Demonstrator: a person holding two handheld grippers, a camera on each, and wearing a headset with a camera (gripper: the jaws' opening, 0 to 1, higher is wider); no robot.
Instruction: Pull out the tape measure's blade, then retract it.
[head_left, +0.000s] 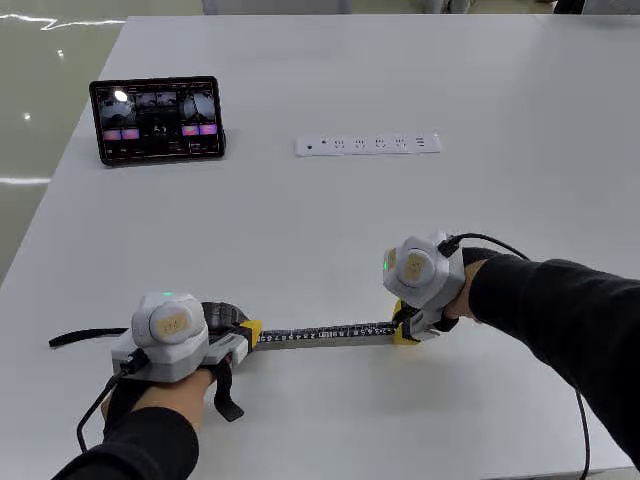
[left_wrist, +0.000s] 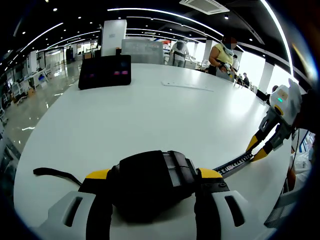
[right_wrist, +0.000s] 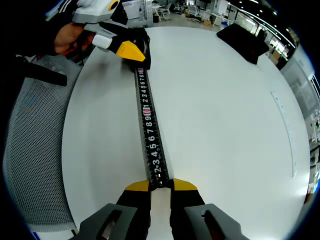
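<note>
The black tape measure case (left_wrist: 152, 182) lies on the white table, clamped between the yellow-tipped fingers of my left gripper (left_wrist: 154, 175), which is shut on it at the lower left of the head view (head_left: 235, 335). Its black wrist strap (head_left: 85, 337) trails left. The dark numbered blade (head_left: 325, 333) runs rightwards from the case across the table. My right gripper (head_left: 408, 330) is shut on the blade's end. In the right gripper view the blade (right_wrist: 149, 135) stretches from my right gripper (right_wrist: 160, 186) up to the case (right_wrist: 137, 47).
A black tablet (head_left: 158, 119) stands propped at the far left of the table. A white power strip (head_left: 367, 144) lies beyond the middle. The table's near edge (head_left: 420, 470) is close to my arms. People stand in the background of the left gripper view.
</note>
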